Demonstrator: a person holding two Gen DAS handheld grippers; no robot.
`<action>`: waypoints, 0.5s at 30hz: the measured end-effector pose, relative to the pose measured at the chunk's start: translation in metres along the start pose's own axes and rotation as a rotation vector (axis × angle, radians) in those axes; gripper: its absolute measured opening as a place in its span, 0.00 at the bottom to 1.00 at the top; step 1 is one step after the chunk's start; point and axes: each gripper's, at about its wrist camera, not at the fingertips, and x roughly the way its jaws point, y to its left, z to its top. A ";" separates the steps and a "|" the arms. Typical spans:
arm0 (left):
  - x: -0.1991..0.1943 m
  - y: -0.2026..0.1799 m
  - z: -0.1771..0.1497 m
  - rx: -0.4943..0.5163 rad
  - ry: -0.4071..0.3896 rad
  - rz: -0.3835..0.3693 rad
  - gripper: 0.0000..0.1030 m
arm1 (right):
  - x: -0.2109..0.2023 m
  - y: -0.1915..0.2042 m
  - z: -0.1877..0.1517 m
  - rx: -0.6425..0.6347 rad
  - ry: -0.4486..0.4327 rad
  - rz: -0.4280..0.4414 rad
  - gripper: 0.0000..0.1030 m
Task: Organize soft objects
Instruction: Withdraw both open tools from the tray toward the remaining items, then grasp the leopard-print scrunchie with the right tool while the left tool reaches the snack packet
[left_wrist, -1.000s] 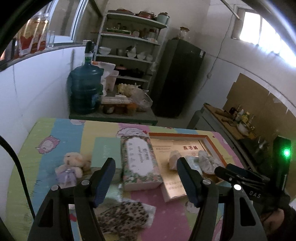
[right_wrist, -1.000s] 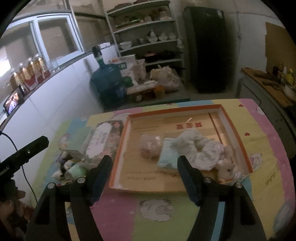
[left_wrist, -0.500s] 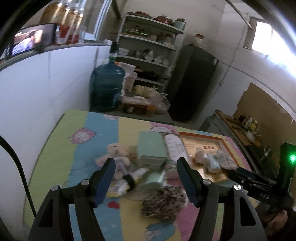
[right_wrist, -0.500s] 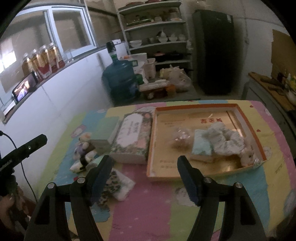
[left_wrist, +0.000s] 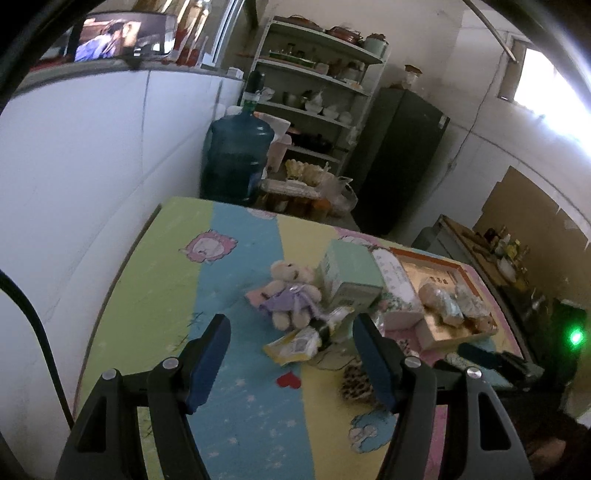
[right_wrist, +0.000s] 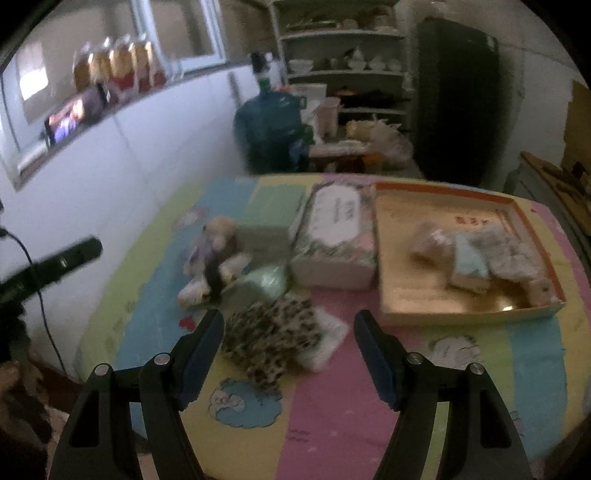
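Observation:
A small teddy bear in a purple dress (left_wrist: 291, 295) (right_wrist: 214, 243) lies on the table beside a green box (left_wrist: 349, 273) (right_wrist: 271, 210). In front of the bear rest a yellow packet with a black band (left_wrist: 303, 341) and a leopard-print cloth (right_wrist: 273, 338) (left_wrist: 356, 384). An orange-rimmed tray (right_wrist: 476, 315) (left_wrist: 424, 254) holds several soft items (right_wrist: 476, 251). My left gripper (left_wrist: 291, 356) is open above the table, just short of the yellow packet. My right gripper (right_wrist: 290, 345) is open too, hovering near the leopard cloth. Neither holds anything.
A floral tissue box (right_wrist: 336, 236) (left_wrist: 397, 284) sits between the green box and the tray. A white wall (left_wrist: 92, 177) borders the table's left side. Beyond the table stand a blue water jug (left_wrist: 236, 158), shelves (left_wrist: 317, 85) and a dark fridge (left_wrist: 402, 155).
Both views have swung left: the tray slid to the right and the bear, packet and leopard cloth came toward the middle. Both grippers stayed open and empty.

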 end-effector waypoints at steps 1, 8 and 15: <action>0.000 0.004 -0.001 -0.003 0.004 -0.001 0.67 | 0.007 0.004 -0.002 -0.016 0.010 -0.008 0.72; -0.004 0.032 -0.013 -0.026 0.024 0.014 0.66 | 0.048 0.024 -0.015 -0.057 0.056 -0.082 0.72; -0.004 0.050 -0.018 -0.047 0.039 0.026 0.67 | 0.071 0.029 -0.014 -0.066 0.073 -0.143 0.72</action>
